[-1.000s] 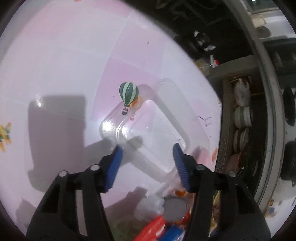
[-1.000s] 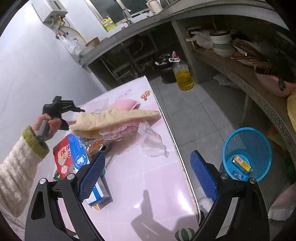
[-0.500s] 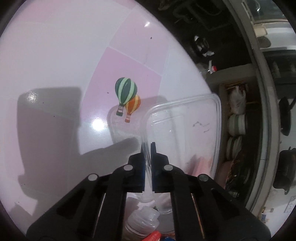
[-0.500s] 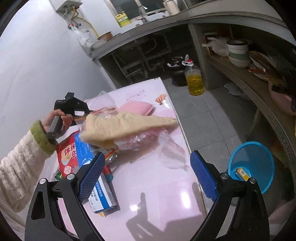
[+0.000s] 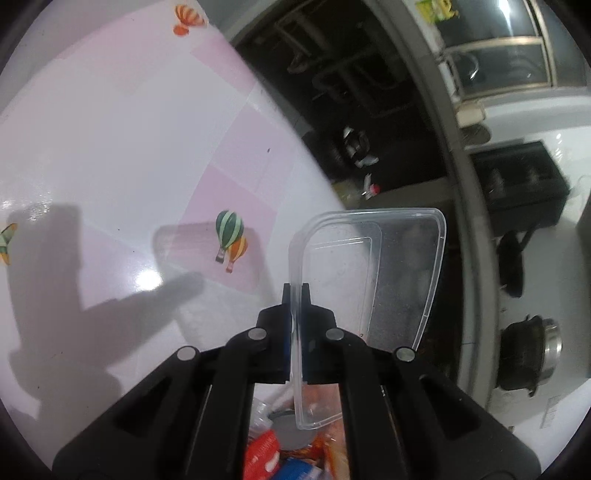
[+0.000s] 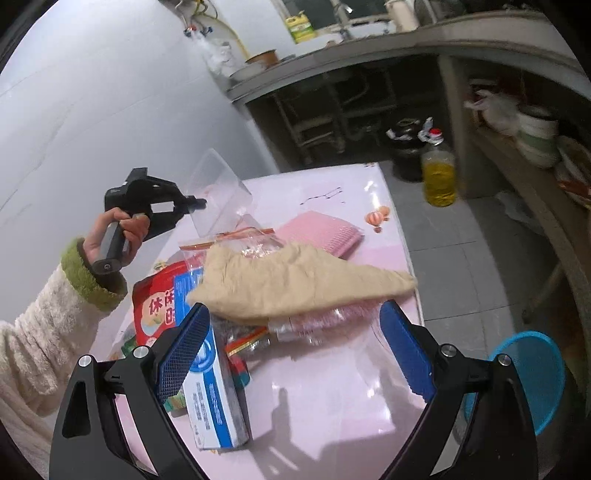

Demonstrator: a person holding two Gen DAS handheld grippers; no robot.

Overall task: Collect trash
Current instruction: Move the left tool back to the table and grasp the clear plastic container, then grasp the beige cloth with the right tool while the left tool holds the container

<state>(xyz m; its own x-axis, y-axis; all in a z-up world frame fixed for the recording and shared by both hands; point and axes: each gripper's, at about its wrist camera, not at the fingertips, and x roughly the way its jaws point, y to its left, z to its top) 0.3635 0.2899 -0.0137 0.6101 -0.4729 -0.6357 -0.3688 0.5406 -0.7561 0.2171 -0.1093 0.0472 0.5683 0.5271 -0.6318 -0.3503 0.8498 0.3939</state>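
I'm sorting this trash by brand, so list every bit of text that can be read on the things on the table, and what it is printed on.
"休闲": large white characters on the red snack bag; a third character below them is cut off by the blue box.
Blue and white box: rows of print, too blurred to read.
Yellow-green carton on the far counter: label unreadable.
Nothing else legible.

A clear plastic lid (image 5: 373,273), rectangular with rounded corners, is clamped on edge by its rim and lifted off the pink bench (image 5: 110,147), while a tan cloth (image 6: 295,284), wrappers (image 6: 236,243) and boxes (image 6: 214,402) lie heaped there.
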